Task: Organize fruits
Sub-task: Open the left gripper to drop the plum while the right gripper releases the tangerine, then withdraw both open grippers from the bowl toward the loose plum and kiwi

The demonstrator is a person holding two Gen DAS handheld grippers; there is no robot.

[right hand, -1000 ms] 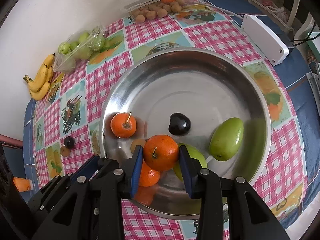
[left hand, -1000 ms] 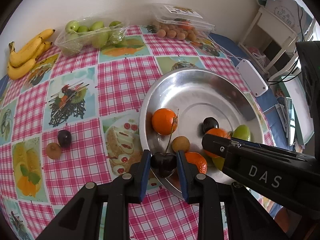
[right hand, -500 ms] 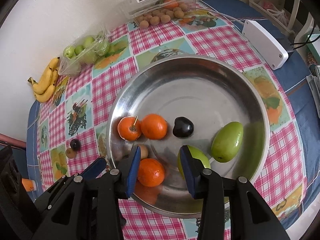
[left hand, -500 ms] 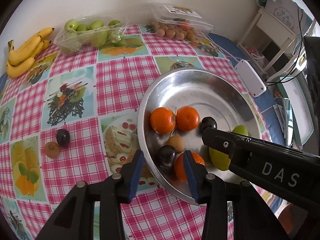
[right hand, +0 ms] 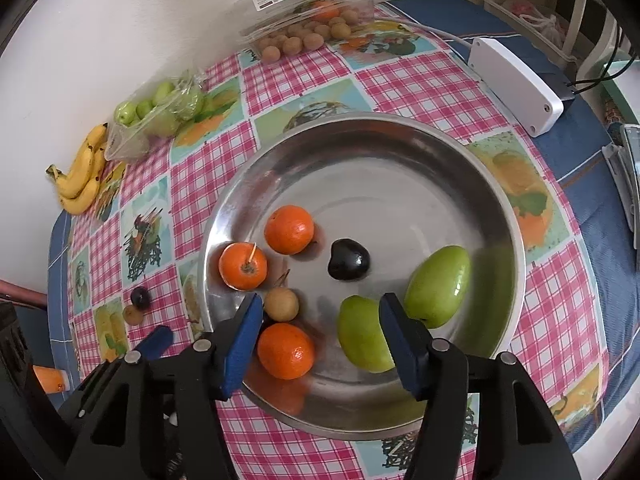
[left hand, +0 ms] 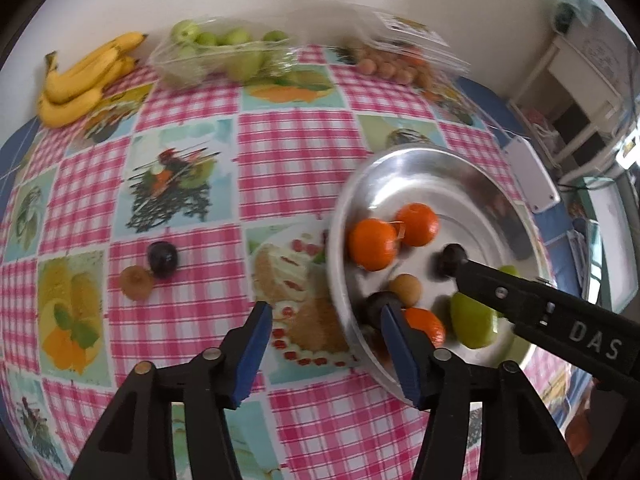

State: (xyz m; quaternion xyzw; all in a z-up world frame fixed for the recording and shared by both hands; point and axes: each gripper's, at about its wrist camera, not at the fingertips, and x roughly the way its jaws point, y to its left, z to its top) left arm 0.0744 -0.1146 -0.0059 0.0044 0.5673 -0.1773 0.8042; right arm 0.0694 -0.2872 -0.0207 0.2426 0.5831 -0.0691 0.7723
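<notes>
A steel bowl (right hand: 512, 240) (left hand: 336, 240) holds three oranges (right hand: 289, 229), two green mangoes (right hand: 438, 286), a dark plum (right hand: 348, 259) and a longan (right hand: 281, 304). My right gripper (right hand: 320, 320) hovers over the bowl's near side. Its jaws are opening, and the pads touch nothing. My left gripper (left hand: 326, 332) straddles the bowl's left rim, its jaws also opening and empty. A dark cherry (left hand: 378, 306) lies in the bowl beside its right finger. On the cloth to the left sit another dark fruit (left hand: 162, 254) and a brown longan (left hand: 136, 282).
Bananas (left hand: 80, 80), a bag of green apples (left hand: 224, 52) and a clear box of longans (right hand: 312, 20) line the wall at the back. A white box (right hand: 516, 84) with a cable lies right of the bowl. The table's edge is close on the right.
The left gripper let the cherry go into the bowl, opened and shifted left. The right gripper released its orange, which rolled beside the stemmed orange, and opened wider.
</notes>
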